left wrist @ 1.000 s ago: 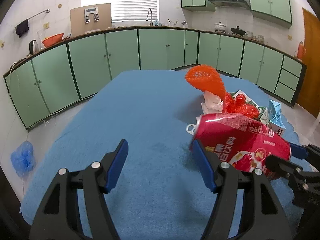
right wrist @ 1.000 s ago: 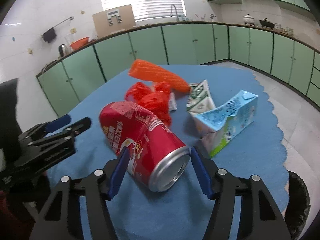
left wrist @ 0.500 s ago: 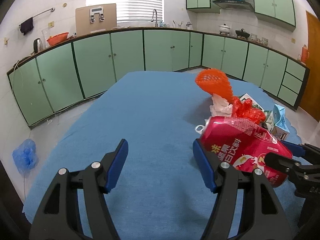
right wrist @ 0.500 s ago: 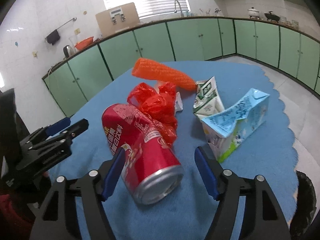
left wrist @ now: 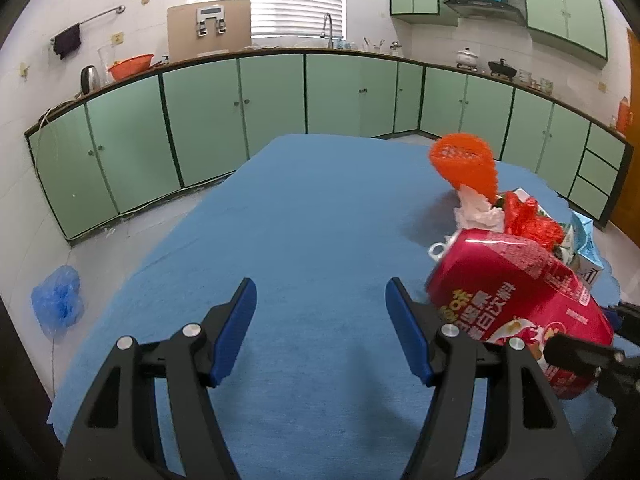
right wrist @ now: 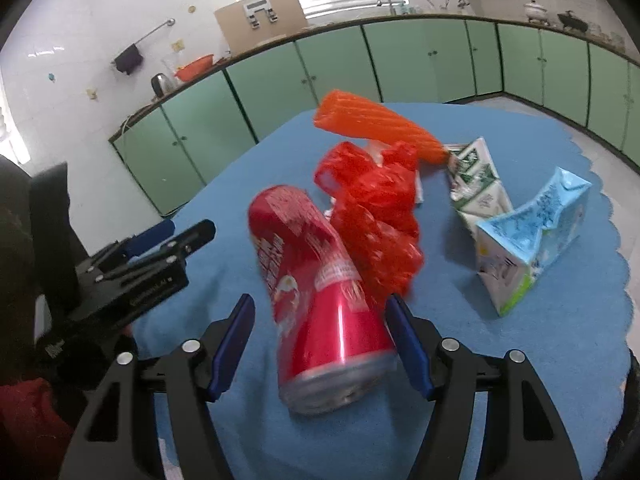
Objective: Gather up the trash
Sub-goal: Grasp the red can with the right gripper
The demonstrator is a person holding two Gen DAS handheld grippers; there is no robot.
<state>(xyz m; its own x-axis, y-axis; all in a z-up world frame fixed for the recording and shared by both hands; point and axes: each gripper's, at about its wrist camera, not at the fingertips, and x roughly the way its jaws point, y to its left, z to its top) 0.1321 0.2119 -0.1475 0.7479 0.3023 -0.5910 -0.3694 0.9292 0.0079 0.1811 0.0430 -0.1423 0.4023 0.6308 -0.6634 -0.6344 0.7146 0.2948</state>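
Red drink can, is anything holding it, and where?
Nothing holds it. The red metal drink can lies between the right hand-held gripper's jaws, which have just been closing; a gap shows at one pad. The left hand-held gripper is empty.

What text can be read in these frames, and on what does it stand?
"白饮料": the likely end of the big yellow characters on the red can; the rest is hidden.
Small white print on the can: too small to read.
Print on the blue carton and the green-and-white carton: blurred.
White lettering on the body of the left claw: blurred.
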